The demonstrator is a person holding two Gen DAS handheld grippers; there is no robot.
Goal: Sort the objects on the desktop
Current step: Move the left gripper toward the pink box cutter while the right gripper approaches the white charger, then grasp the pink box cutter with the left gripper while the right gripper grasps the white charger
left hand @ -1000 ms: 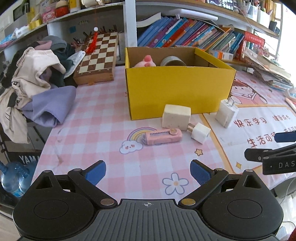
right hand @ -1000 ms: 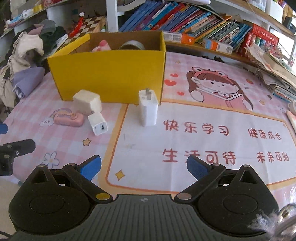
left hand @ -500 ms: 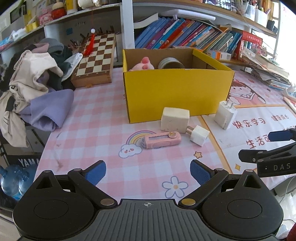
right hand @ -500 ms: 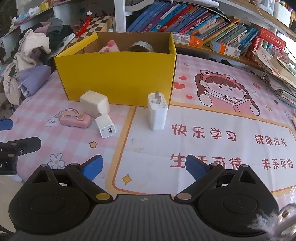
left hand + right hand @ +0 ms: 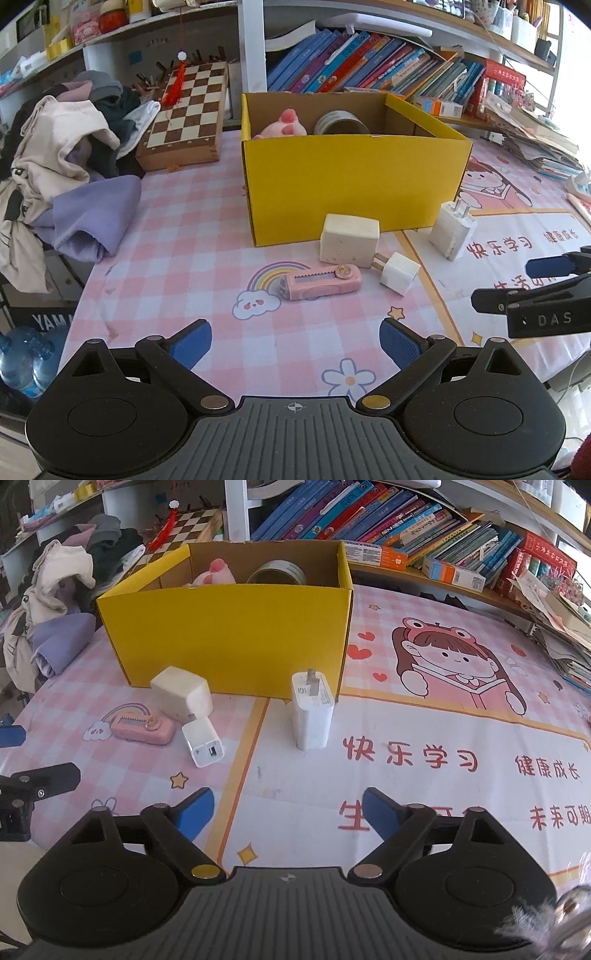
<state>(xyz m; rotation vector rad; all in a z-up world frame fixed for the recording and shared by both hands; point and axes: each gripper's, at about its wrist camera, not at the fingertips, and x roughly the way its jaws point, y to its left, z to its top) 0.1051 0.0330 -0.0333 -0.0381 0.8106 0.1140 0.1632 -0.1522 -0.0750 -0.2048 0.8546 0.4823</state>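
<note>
Open yellow cardboard box sits mid-desk, already holding a pink plush toy and a grey roll of tape. So sorting looks partly done.

Left outside, just in front of the box: cream square charger block, near the box wall; small white USB charger cube lying beside it, prongs toward it; pink plastic utility knife flat on the rainbow print; tall white wall adapter standing prongs-up by the box's front right corner. Four items to go, as I judge it.

Left hand-held gripper: released, jaws wide, empty, hovering over the pink checked desk short of the knife. Right hand-held gripper: also released, empty, lined up roughly toward the tall adapter.

Likely next: pick knife or adapter.
</note>
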